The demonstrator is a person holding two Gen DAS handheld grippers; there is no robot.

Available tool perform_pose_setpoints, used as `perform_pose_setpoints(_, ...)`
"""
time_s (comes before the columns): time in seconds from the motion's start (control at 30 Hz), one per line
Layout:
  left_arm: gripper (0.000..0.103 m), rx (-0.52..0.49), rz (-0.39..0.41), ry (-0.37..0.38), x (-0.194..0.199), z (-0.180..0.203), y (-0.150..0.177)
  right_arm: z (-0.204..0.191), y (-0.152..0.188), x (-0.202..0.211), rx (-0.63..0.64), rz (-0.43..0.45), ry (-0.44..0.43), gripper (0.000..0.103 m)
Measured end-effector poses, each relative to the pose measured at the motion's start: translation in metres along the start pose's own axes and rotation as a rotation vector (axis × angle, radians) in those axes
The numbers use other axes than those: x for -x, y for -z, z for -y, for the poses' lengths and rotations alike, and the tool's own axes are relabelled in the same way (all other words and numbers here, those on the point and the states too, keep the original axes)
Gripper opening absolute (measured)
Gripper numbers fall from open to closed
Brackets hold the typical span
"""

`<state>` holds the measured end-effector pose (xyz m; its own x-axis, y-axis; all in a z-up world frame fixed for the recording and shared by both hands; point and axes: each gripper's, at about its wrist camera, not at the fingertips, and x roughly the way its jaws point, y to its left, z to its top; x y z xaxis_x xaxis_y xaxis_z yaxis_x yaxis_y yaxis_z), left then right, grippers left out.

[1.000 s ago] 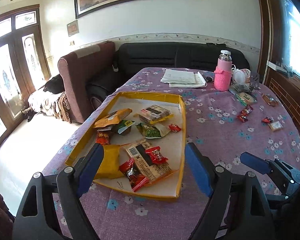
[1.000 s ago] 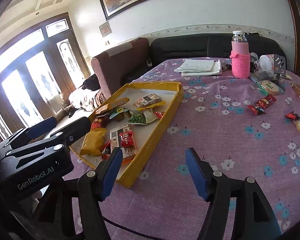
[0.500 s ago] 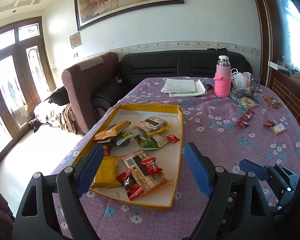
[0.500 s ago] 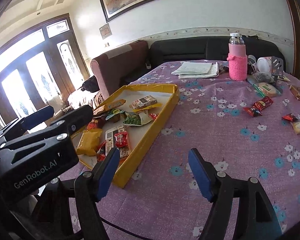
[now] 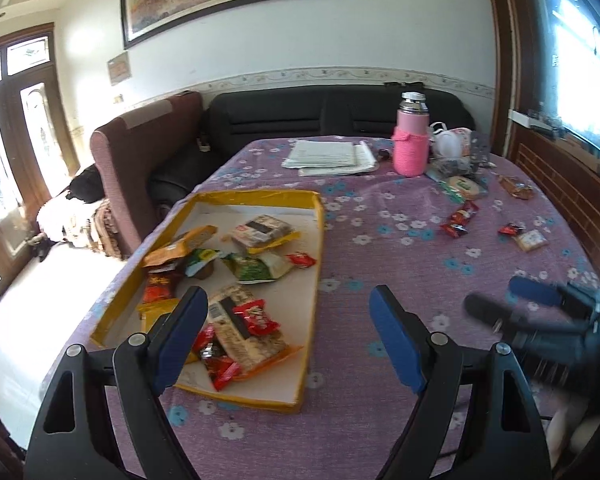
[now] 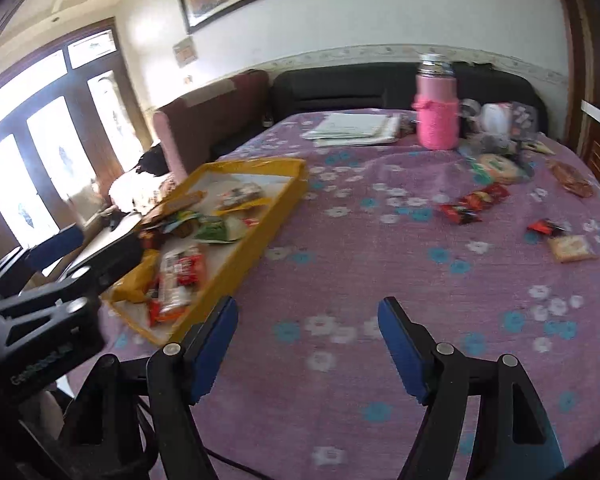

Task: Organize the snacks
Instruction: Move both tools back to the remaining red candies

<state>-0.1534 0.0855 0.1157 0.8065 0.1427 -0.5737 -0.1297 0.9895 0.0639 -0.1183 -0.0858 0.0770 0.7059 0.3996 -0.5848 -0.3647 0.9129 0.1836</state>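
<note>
A yellow-rimmed tray (image 5: pixel 318 236) on the purple flowered table holds several snack packets; it also shows in the right wrist view (image 6: pixel 284 196). Loose snacks lie at the right: a red packet (image 5: pixel 460 218) (image 6: pixel 474 202), a small red candy (image 5: pixel 510 229) (image 6: pixel 544 226), a cracker pack (image 5: pixel 533 239) (image 6: pixel 571 248) and a green round pack (image 5: pixel 464 187) (image 6: pixel 496 166). My left gripper (image 5: pixel 288 316) is open and empty above the tray's near right corner. My right gripper (image 6: pixel 308 322) is open and empty above bare cloth, right of the tray.
A pink bottle (image 5: pixel 411 140) (image 6: pixel 438 108) and a stack of papers (image 5: pixel 330 156) stand at the table's far side, with clutter beside the bottle. A black sofa and a brown armchair (image 5: pixel 148 152) stand beyond the table. A wooden wall panel runs along the right.
Both grippers have risen and drawn back from the table, then shifted right. The right wrist view is now blurred from motion. Both stay open and empty.
</note>
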Motion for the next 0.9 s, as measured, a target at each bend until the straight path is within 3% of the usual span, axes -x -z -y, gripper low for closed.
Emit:
perform_pose_setpoints(0.27,0.083,-0.055,-0.055,0.179,-0.025,0.045,-0.022,0.131,-0.039,0.01,-0.2,-0.017,0.233,0.075)
perform_pose_setpoints(0.57,0.083,-0.101,-0.16,0.324,-0.114,0.111,-0.066,0.241,-0.059,-0.024,-0.44,-0.05,0.23,0.073)
perform_pose_setpoints(0.77,0.083,-0.153,-0.194,0.391,-0.169,0.15,-0.08,0.276,-0.071,-0.072,-0.507,-0.118,0.187,0.071)
perform_pose_setpoints(0.9,0.083,-0.203,-0.207,0.394,-0.199,0.171,-0.082,0.284,-0.078,-0.093,-0.513,-0.128,0.181,0.073)
